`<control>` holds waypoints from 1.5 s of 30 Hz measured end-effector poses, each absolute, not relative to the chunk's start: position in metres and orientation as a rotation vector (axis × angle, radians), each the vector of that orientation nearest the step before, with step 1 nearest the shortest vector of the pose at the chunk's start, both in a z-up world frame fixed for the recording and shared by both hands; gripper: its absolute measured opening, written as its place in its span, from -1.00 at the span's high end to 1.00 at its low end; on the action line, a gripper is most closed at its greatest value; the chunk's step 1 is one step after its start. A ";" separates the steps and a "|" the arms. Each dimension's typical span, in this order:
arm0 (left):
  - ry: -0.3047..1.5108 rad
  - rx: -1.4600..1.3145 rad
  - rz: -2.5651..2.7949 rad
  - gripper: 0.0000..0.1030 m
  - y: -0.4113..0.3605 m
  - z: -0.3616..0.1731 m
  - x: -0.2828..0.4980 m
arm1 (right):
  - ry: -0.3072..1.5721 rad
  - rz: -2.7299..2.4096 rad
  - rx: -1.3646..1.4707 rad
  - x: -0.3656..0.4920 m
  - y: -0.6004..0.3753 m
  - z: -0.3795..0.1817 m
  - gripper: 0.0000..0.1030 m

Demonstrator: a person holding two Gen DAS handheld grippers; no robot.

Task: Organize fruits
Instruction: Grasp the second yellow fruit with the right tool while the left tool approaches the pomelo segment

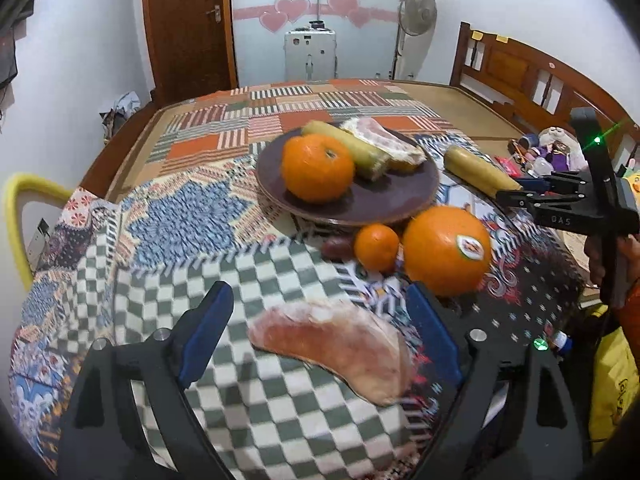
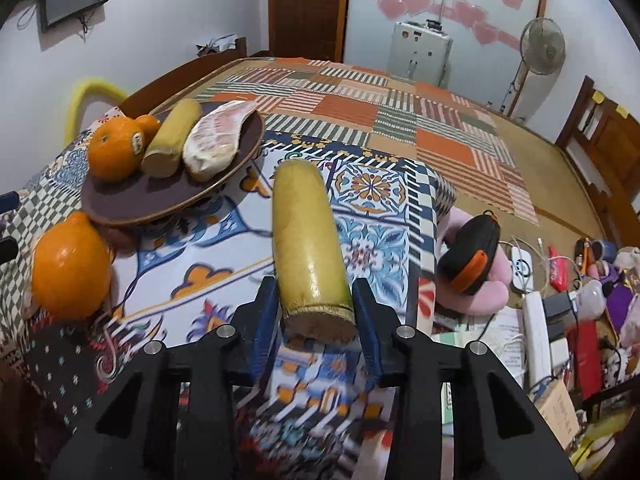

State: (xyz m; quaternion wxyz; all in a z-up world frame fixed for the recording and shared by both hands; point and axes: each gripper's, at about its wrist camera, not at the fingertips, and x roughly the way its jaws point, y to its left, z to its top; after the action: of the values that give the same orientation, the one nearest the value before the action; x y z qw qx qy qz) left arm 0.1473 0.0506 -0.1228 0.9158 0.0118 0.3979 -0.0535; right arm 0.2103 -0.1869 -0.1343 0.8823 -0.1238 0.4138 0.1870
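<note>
The right gripper (image 2: 316, 312) has its fingers closed on the cut end of a yellow-green cylindrical fruit piece (image 2: 308, 236), held above the patterned cloth (image 2: 372, 256), pointing away from the camera. This piece looks firm and smooth-skinned, so it should take a solid squeeze, though the waxy skin could slip; a hold nearer its middle would balance it better than one at the end. The left gripper (image 1: 320, 336) hangs with its fingers wide open on either side of a peeled pomelo segment (image 1: 332, 348) lying on the checked cloth, not touching it. That segment looks soft and easily bruised, best pinched gently across its thick middle. On the dark plate (image 1: 400, 200) lie 1 orange (image 1: 318, 168), another cylindrical piece and a segment. Beside the plate sit a stickered orange (image 1: 446, 250) and a small mandarin (image 1: 376, 247), both round and likely to roll.
</note>
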 end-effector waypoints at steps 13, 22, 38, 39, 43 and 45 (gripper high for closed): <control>0.870 -0.037 -0.083 -0.73 0.033 -0.156 0.124 | 0.854 0.419 -0.186 0.132 -0.193 -0.130 0.35; 0.878 -0.010 -0.065 -0.48 0.056 -0.163 0.111 | 0.859 0.456 -0.211 0.116 -0.191 -0.124 0.35; 0.929 -0.092 -0.102 -0.34 0.068 -0.156 0.139 | 0.843 0.485 -0.208 0.148 -0.160 -0.122 0.13; 0.934 -0.099 -0.103 -0.34 0.069 -0.157 0.143 | 0.849 0.482 -0.198 0.152 -0.160 -0.124 0.13; 0.937 -0.090 -0.100 -0.30 0.066 -0.158 0.156 | 0.862 0.477 -0.193 0.161 -0.158 -0.127 0.13; 0.939 -0.082 -0.107 -0.26 0.065 -0.158 0.160 | 0.861 0.480 -0.180 0.165 -0.158 -0.128 0.14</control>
State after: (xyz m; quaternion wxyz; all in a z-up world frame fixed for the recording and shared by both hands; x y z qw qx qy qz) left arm 0.1603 0.0647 -0.1578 0.8896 -0.0393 0.4520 -0.0517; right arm 0.1646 -0.1583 -0.1284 0.8772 -0.0864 0.4125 0.2302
